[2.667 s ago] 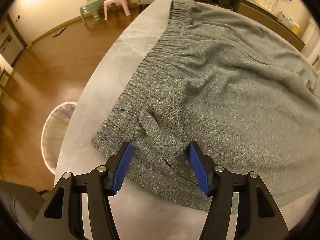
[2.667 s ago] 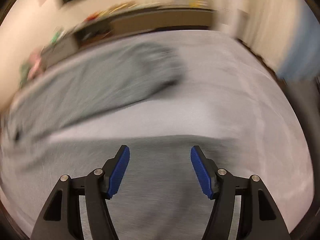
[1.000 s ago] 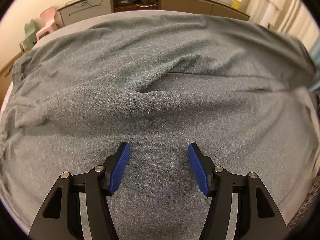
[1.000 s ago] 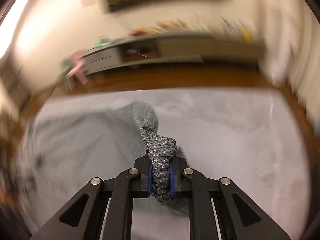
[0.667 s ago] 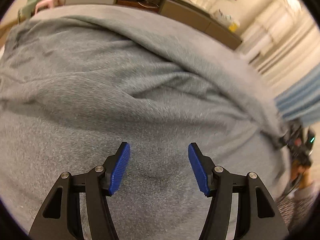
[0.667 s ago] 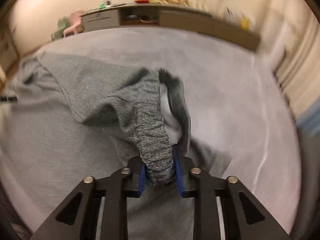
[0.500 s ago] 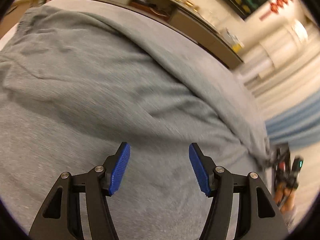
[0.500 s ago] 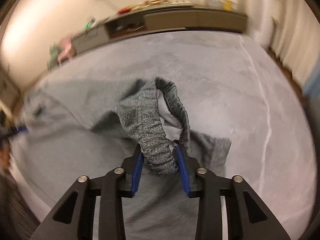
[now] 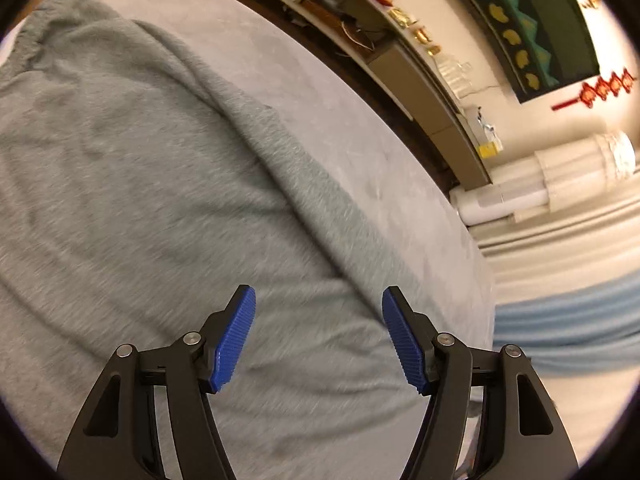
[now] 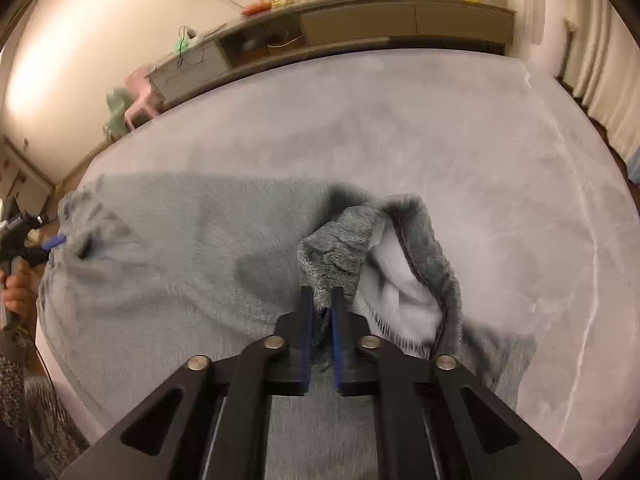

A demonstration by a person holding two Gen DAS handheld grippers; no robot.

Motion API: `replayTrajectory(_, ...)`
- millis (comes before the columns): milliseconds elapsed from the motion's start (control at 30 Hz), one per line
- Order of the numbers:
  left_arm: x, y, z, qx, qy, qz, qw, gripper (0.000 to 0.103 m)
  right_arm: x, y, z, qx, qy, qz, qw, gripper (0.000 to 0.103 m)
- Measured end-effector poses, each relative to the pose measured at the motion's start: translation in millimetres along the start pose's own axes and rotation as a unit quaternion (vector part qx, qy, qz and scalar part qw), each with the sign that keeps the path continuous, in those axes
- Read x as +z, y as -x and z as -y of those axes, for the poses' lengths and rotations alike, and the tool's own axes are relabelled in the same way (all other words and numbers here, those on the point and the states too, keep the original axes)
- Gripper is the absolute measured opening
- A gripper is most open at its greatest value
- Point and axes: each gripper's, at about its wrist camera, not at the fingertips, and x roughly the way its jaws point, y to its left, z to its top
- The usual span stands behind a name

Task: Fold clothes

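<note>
Right, biggest first: the grey worktop [image 10: 400, 128] fills most of both views, its far and right parts bare. Your grey sweatpants [image 10: 180, 280] lie spread over the near-left part of it, the cloth running off toward the left edge and toward you.

In the right wrist view, a bunched fold of the pants with a ribbed band stands up at centre, its pale inner lining [image 10: 400, 284] turned outward. Your right gripper [image 10: 320, 320] has that fold between its blue pads; the jaws are closing and nearly together, clamped on the cloth.

In the left wrist view, your left gripper [image 9: 318, 340] hangs above the flat part of the pants, just near of a long ridge fold. Its jaws are well apart and opening, with no cloth pinched between the pads. I cannot tell whether the tips touch the fabric.

Far side: a long low cabinet [image 10: 360, 24] along the wall, small items on top. A pink chair [image 10: 140, 100] sits at its left end. At the far left edge of the right wrist view, your hand [image 10: 14, 292] grips a black handle.
</note>
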Motion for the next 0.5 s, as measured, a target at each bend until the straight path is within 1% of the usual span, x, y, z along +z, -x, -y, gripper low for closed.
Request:
replayTrajectory(33,2.7,-5.5,3.6,0.001,-0.003,0.0,1.0,0.069,3.1,20.9,-1.5,0.025,-0.006,0.034,0.999,0.009)
replayTrajectory(67,5.4,-10.9,7.1,0.002,-0.006,0.0,1.0,0.069,6.8,51.8,-3.6,0.048,-0.005,0.081,0.996,0.009)
replayTrajectory(100,8.1,-16.3,10.7,0.002,-0.01,0.0,1.0,0.07,8.7,70.1,-3.1,0.06,-0.006,0.108,0.992,0.009)
replayTrajectory(133,8.2,-22.9,13.2,0.004,-0.01,0.0,0.9999,0.07,10.1,82.9,-0.1,0.07,-0.013,0.127,0.989,0.009)
replayTrajectory(200,6.3,-36.1,11.5,0.01,-0.001,-0.006,0.9999,0.07,10.6,95.2,11.6,0.091,-0.035,0.148,0.984,0.009)
replayTrajectory(267,7.8,-42.7,8.9,0.01,0.009,-0.008,0.9999,0.07,12.2,79.1,15.7,0.098,-0.047,0.139,0.984,0.009)
replayTrajectory(333,11.0,-46.6,8.7,0.011,0.019,-0.002,0.9998,0.07,11.5,64.3,17.8,0.096,-0.045,0.122,0.987,0.009)
replayTrajectory(400,13.8,-50.1,9.9,0.004,0.024,0.003,0.9997,0.07,11.1,60.0,20.9,0.093,-0.038,0.11,0.989,0.009)
replayTrajectory(500,14.1,-62.4,15.8,0.006,0.02,-0.008,0.9998,0.07,6.6,59.9,27.5,0.098,-0.036,0.109,0.989,0.009)
